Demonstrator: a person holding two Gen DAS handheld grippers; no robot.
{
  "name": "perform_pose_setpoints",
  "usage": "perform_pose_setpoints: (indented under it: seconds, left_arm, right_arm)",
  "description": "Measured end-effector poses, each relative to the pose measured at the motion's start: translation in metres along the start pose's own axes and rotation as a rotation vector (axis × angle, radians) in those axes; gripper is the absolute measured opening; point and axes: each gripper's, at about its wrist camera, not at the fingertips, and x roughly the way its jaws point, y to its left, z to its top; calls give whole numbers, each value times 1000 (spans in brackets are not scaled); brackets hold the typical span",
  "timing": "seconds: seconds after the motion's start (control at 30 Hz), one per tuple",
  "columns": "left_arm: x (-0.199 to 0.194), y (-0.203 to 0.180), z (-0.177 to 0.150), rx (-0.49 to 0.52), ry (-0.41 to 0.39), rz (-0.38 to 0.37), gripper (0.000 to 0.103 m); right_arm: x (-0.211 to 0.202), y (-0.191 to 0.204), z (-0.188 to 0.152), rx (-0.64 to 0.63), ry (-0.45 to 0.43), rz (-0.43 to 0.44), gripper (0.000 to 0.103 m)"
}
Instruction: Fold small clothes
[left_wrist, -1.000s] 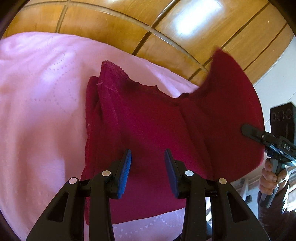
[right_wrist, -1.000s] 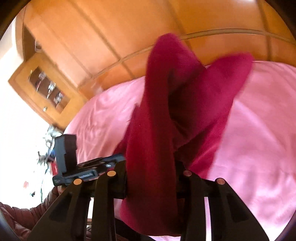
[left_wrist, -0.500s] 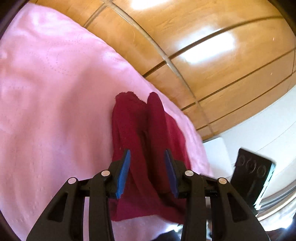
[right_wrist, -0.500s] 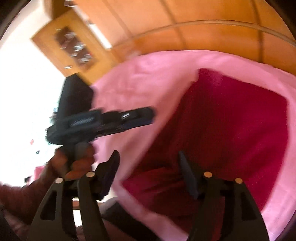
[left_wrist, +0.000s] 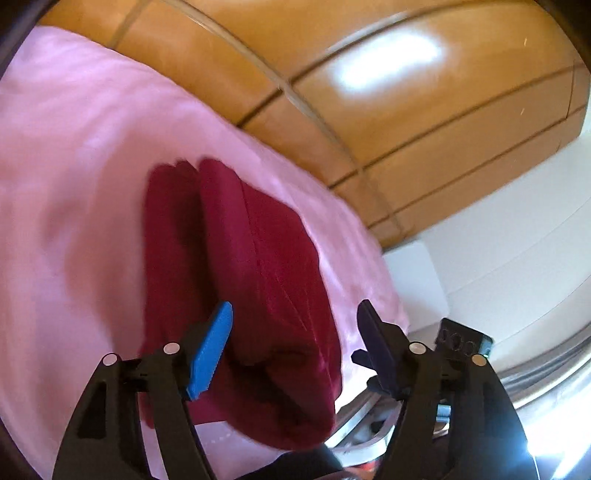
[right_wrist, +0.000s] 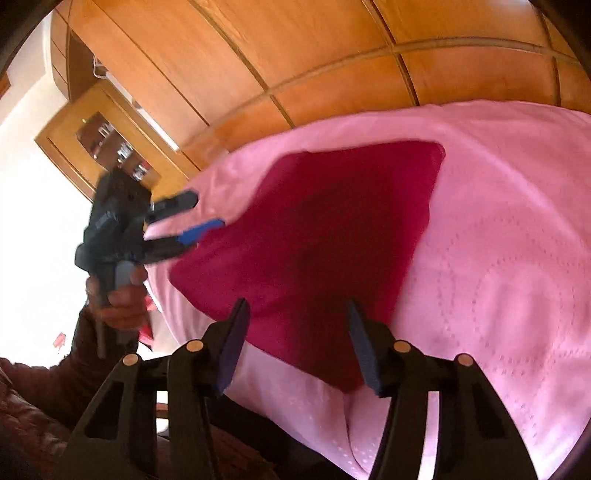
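A dark red garment (right_wrist: 321, 236) lies folded flat on the pink bedspread (right_wrist: 509, 288). In the left wrist view the same red garment (left_wrist: 258, 280) shows as a thick folded stack near the bed's corner. My left gripper (left_wrist: 293, 314) hovers above it with its jaws opening, nothing pressed between the blue pads. From the right wrist view, that left gripper (right_wrist: 207, 212) sits at the garment's left edge, held by a hand (right_wrist: 122, 299). My right gripper (right_wrist: 295, 314) hangs over the garment's near edge, jaws closing, pads apart from the cloth.
A wooden headboard (right_wrist: 369, 74) runs behind the bed. A wooden cabinet with a glass door (right_wrist: 107, 144) stands at the back left. A white wall and white furniture (left_wrist: 480, 236) lie past the bed's right corner. A dark red sleeve (right_wrist: 40, 391) fills the lower left.
The garment was lifted in my right gripper a second ago; it now lies folded on the bedspread and both grippers have let go. My left gripper has opened wider and risen.
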Motion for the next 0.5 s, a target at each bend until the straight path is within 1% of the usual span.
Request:
perform_pose_setpoints:
  seconds: [0.03,0.07,0.1,0.13,0.17,0.2,0.23,0.27,0.3,0.33,0.4,0.43,0.5]
  left_arm:
    - [13,-5,1,15,35,52,70]
    - [20,-8,0,39,51,91,69]
    - [27,-8,0,66,61,120,54]
    - [33,-13,-1,113,71,168,27]
    - [33,-12,-3,138,75,216,22]
    - [32,-7,-4,142,69,260,18]
    - [30,0,-5,143,63,297,16]
    - [29,10,-7,130,60,330,16]
    - [24,23,-11,107,63,338,16]
    - [23,37,-16,70,64,329,16]
    - [18,50,-28,44,12,293,18]
    - [17,49,-30,45,-13,290,20]
    - [15,42,-31,42,-47,316,27]
  right_arm:
    - [5,6,-2,-24,7,-8,54]
    - [14,13,-5,-65,24,-23,54]
    - [22,20,-8,-94,42,-35,54]
    - [28,22,-12,-127,65,-59,55]
    - [36,23,-18,-170,92,-99,55]
    - [50,24,-26,-224,123,-156,55]
    - [63,20,-34,-240,149,-190,55]
    - [66,16,-37,-235,147,-190,55]
    - [67,14,-39,-226,127,-175,55]
    - [66,13,-37,-215,121,-166,55]
    - [64,11,-35,-199,122,-146,55]
    - [60,8,-35,-200,128,-132,56]
    - [48,2,-28,-164,137,-61,60]
